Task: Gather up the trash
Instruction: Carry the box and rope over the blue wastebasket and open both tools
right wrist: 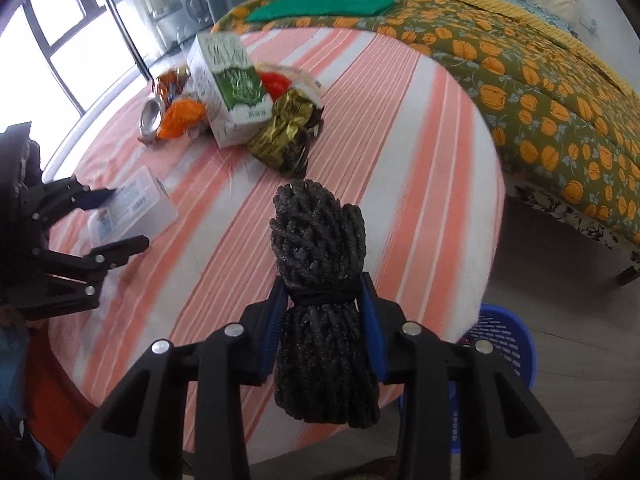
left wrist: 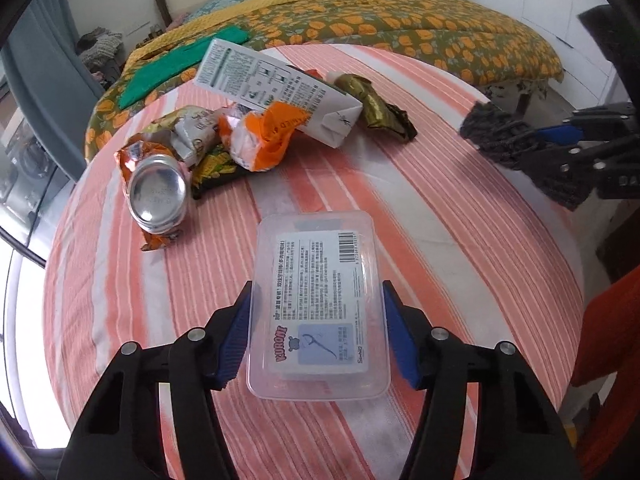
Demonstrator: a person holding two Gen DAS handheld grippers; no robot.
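My left gripper (left wrist: 318, 332) stands around a clear plastic floss-pick box (left wrist: 316, 304) lying on the striped round table (left wrist: 440, 208); the left pad touches its side, the right pad sits just off it. My right gripper (right wrist: 324, 316) is shut on a black rope bundle (right wrist: 320, 264), held above the table's near edge. A trash pile lies further on: a silver can (left wrist: 158, 194), crumpled orange and white wrappers (left wrist: 256, 136), a white and green carton (left wrist: 276, 88) and a gold wrapper (left wrist: 376, 108). The box also shows in the right wrist view (right wrist: 132, 210).
A blue plastic basket (right wrist: 500, 344) stands on the floor under the table's right edge. A bed with an orange-flowered cover (left wrist: 400, 20) and a green cloth (left wrist: 176, 64) lies behind the table. Windows (right wrist: 60, 40) are at the left.
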